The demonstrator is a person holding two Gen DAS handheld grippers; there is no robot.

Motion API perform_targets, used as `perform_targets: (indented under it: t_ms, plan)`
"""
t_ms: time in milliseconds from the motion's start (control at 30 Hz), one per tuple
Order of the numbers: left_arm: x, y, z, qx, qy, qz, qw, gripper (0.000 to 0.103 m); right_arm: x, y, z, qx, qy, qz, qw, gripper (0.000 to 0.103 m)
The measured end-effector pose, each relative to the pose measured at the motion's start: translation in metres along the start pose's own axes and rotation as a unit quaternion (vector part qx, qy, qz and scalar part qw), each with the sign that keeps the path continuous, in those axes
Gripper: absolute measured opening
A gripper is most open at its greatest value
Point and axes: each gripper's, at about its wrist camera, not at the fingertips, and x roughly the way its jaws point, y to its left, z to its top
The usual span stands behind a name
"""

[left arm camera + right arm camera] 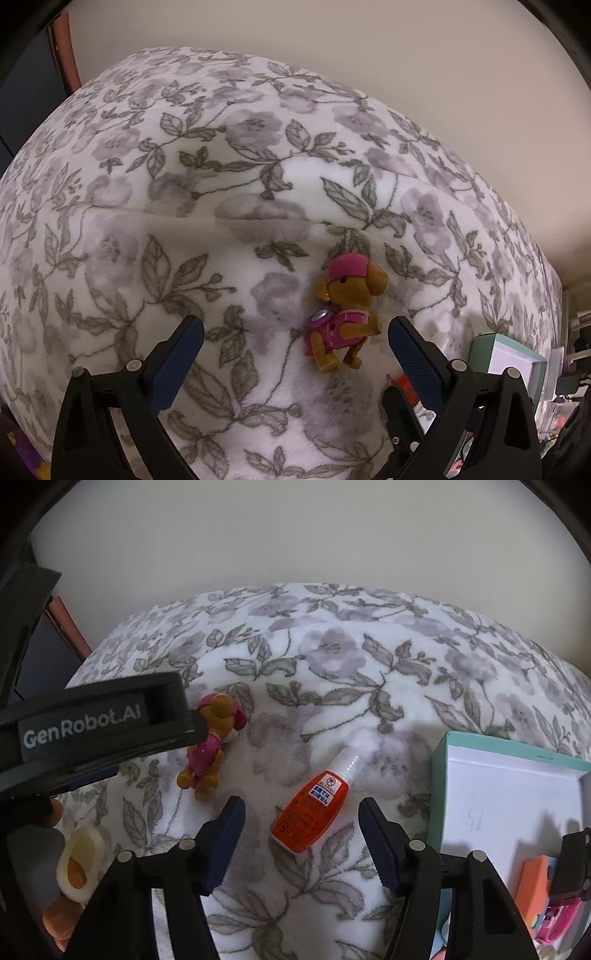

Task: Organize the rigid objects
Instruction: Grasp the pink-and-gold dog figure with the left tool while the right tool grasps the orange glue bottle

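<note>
My left hand-held gripper [295,332] hangs released over the toy dog [343,314]. My right hand-held gripper [301,814], also released, brackets the orange bottle [314,805], probably bound for the teal box [517,797].

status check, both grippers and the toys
Left gripper open, toy dog ahead. Right gripper open around orange bottle. Teal box at right. Path clear.

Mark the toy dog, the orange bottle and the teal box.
toy dog [345,314], left wrist view, on its pink vest.
orange bottle [310,808], right wrist view, on its orange body.
teal box [439,786], right wrist view, on its left wall.
</note>
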Motion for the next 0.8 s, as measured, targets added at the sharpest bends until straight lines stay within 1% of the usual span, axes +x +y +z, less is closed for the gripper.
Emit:
perform_targets:
  t_ms: [33,67,100,167,200,267,300,400,533,600,667,733,800]
  plan:
    - [0.001,-0.002,0.000,0.004,-0.001,-0.002,1.0000,0.099,0.001,0.001,0.000,-0.001,0.000,-0.001,1.000,0.063]
    - [0.001,-0.003,-0.001,0.007,-0.002,-0.003,1.0000,0.097,0.002,0.000,0.000,0.000,0.002,0.001,1.000,0.057]
    - [0.002,-0.005,-0.001,0.011,-0.003,-0.002,0.9999,0.095,0.003,0.000,-0.001,0.002,0.003,0.001,1.000,0.055]
    - [0.004,-0.008,-0.002,0.019,-0.002,0.000,0.9998,0.083,0.004,-0.002,-0.002,0.007,0.006,0.002,1.000,0.054]
    - [0.006,-0.009,-0.003,0.022,0.000,0.000,0.9998,0.081,0.005,-0.003,-0.002,0.008,0.007,0.002,1.000,0.051]
    - [0.010,-0.010,-0.005,0.027,0.004,0.002,0.9996,0.071,0.007,-0.006,-0.003,0.017,0.011,0.007,1.000,0.049]
    - [0.011,-0.010,-0.005,0.028,0.006,0.002,0.9996,0.070,0.008,-0.007,-0.003,0.020,0.013,0.009,1.000,0.045]
    - [0.014,-0.011,-0.006,0.027,0.010,-0.013,0.9995,0.065,0.009,-0.014,-0.004,0.039,0.015,0.020,0.999,0.041]
    - [0.017,-0.012,-0.008,0.027,0.009,-0.020,0.9994,0.060,0.009,-0.014,-0.005,0.039,0.013,0.021,0.999,0.041]
    - [0.020,-0.011,-0.008,0.026,0.011,-0.020,0.9994,0.056,0.009,-0.013,-0.005,0.039,0.012,0.021,0.999,0.041]
    - [0.023,-0.008,-0.009,0.023,0.014,-0.021,0.9994,0.046,0.009,-0.014,-0.005,0.040,0.012,0.022,0.999,0.041]
    - [0.025,-0.005,-0.009,0.019,0.017,-0.022,0.9994,0.040,0.010,-0.014,-0.006,0.040,0.011,0.022,0.999,0.041]
    - [0.024,-0.005,-0.008,0.019,0.016,-0.023,0.9994,0.039,0.009,-0.014,-0.006,0.042,0.011,0.023,0.999,0.040]
